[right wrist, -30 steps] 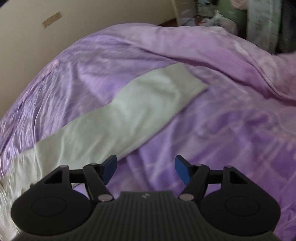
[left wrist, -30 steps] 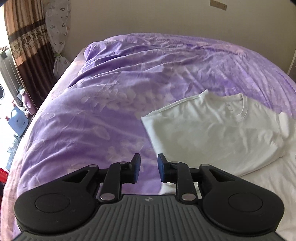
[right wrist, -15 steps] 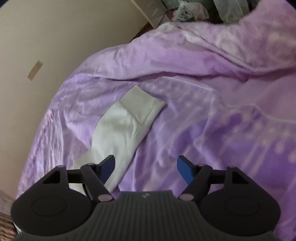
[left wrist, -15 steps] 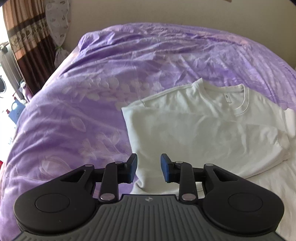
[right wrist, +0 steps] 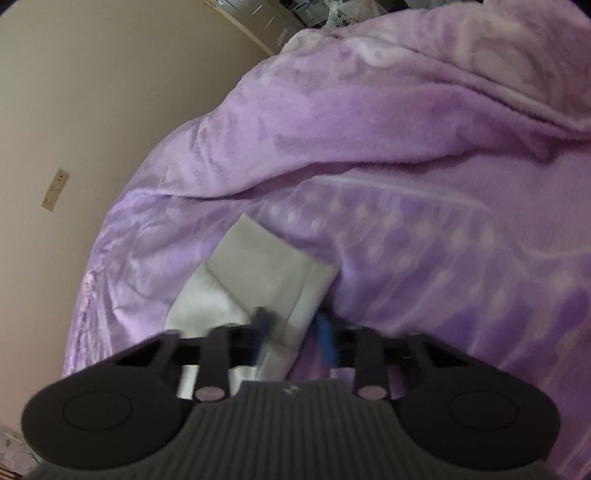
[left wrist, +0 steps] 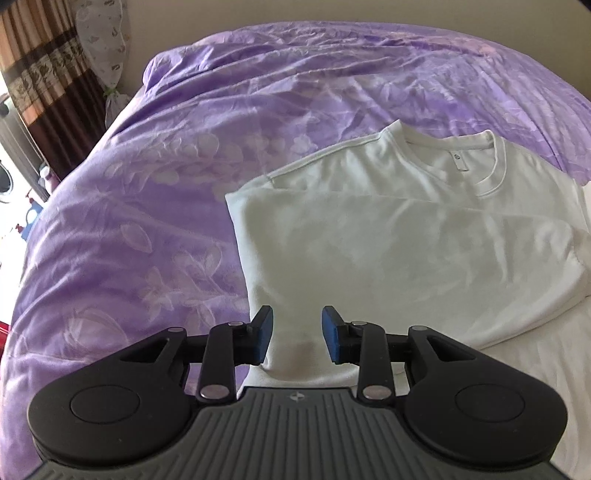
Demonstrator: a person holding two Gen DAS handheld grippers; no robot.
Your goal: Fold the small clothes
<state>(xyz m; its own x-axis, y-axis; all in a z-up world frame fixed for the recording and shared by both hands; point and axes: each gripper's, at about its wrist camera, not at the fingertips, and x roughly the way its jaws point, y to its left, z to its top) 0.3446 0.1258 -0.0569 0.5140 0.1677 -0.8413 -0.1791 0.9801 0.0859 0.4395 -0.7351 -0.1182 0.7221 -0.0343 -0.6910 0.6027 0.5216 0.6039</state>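
Observation:
A white long-sleeved shirt point(left wrist: 399, 236) lies on the purple bedcover point(left wrist: 177, 192), its left side and sleeve folded across the body, collar toward the far side. My left gripper point(left wrist: 297, 334) is open, its jaws on either side of the shirt's near left folded edge, with cloth between them. In the right wrist view the shirt's right sleeve point(right wrist: 266, 273) lies stretched out on the cover, cuff away from me. My right gripper point(right wrist: 293, 332) is blurred by motion, its jaws partly open around the sleeve's near part.
A beige wall point(right wrist: 92, 110) runs along the bed's far side. Brown patterned curtains point(left wrist: 40, 85) and a tied white curtain point(left wrist: 107, 40) stand left of the bed. Clutter shows beyond the bed point(right wrist: 314, 11). A heaped fold of bedcover point(right wrist: 424, 110) rises behind the sleeve.
My left gripper moved right and forward over the shirt's left edge and opened a little wider. My right gripper swung onto the sleeve and its jaws narrowed around it.

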